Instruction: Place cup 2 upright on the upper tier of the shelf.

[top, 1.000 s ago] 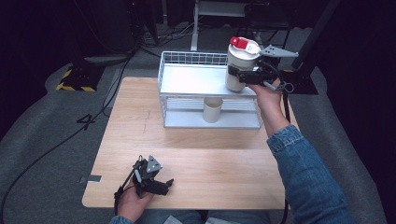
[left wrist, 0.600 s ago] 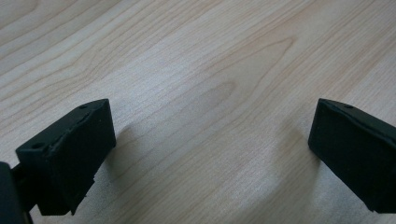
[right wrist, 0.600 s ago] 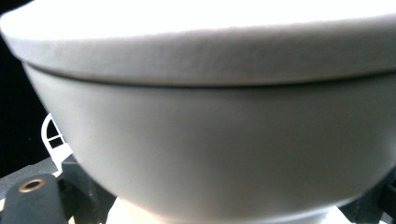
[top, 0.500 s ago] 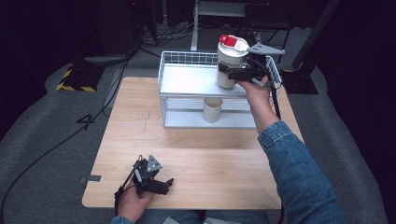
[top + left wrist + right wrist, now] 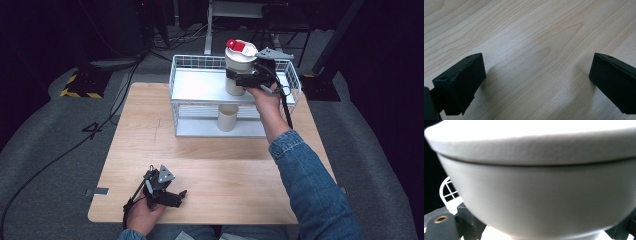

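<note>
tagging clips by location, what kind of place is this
Probably a lab or studio recording setup, not a home: a lone wooden table on grey carpet, dark surroundings with loose cables and a hazard-striped block.

High view: the wooden table and the white wire rack are lit evenly from above, while the surroundings are left nearly black; cables on the grey floor are barely resolved. Soft, slightly grainy detail is seen overall, and the rack's top shelf is close to blown out. Left gripper view: wood grain is rendered sharp in the middle, softer toward the far edge; short diffuse shadows are cast beside both black jaws. Right gripper view: the white cup is far too close, so it is defocused, and its lid band is clipped to pure white along the top.
</note>
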`<state>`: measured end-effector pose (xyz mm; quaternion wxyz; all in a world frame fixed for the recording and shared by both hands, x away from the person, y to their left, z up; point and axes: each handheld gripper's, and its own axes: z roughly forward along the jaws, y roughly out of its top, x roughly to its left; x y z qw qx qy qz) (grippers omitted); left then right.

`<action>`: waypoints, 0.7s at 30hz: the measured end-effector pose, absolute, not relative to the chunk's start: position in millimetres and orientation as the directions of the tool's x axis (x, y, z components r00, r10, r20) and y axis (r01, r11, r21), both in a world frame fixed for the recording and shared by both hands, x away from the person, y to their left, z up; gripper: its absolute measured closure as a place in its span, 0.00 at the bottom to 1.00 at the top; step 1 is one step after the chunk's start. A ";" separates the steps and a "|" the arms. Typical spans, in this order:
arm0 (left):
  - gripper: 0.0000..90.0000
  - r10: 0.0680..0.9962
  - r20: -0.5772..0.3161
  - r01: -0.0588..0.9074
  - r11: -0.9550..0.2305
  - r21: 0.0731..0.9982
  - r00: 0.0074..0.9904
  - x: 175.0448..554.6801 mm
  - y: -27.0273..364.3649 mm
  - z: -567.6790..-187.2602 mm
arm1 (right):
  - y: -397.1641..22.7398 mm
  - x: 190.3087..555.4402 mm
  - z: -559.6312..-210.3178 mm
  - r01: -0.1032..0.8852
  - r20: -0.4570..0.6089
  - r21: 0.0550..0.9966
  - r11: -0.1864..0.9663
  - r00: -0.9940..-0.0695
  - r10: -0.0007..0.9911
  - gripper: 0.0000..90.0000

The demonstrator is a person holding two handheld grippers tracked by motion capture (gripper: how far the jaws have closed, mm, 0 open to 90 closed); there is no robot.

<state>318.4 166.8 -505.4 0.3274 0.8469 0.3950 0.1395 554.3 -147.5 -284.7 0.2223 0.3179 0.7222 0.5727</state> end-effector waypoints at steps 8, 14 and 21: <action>0.01 0.757 -0.029 0.580 -0.475 0.662 0.652 320.8 165.4 -505.3 | -147.1 555.7 -286.1 0.213 0.051 0.967 0.139 -0.698 0.715 0.13; 0.01 0.758 -0.025 0.579 -0.475 0.663 0.651 321.1 165.1 -505.2 | -150.4 557.7 -286.5 0.227 0.071 0.965 0.129 -0.704 0.706 0.13; 0.01 0.758 -0.024 0.579 -0.477 0.662 0.652 321.2 165.2 -505.1 | -150.5 557.8 -286.2 0.228 0.068 0.964 0.136 -0.706 0.705 0.13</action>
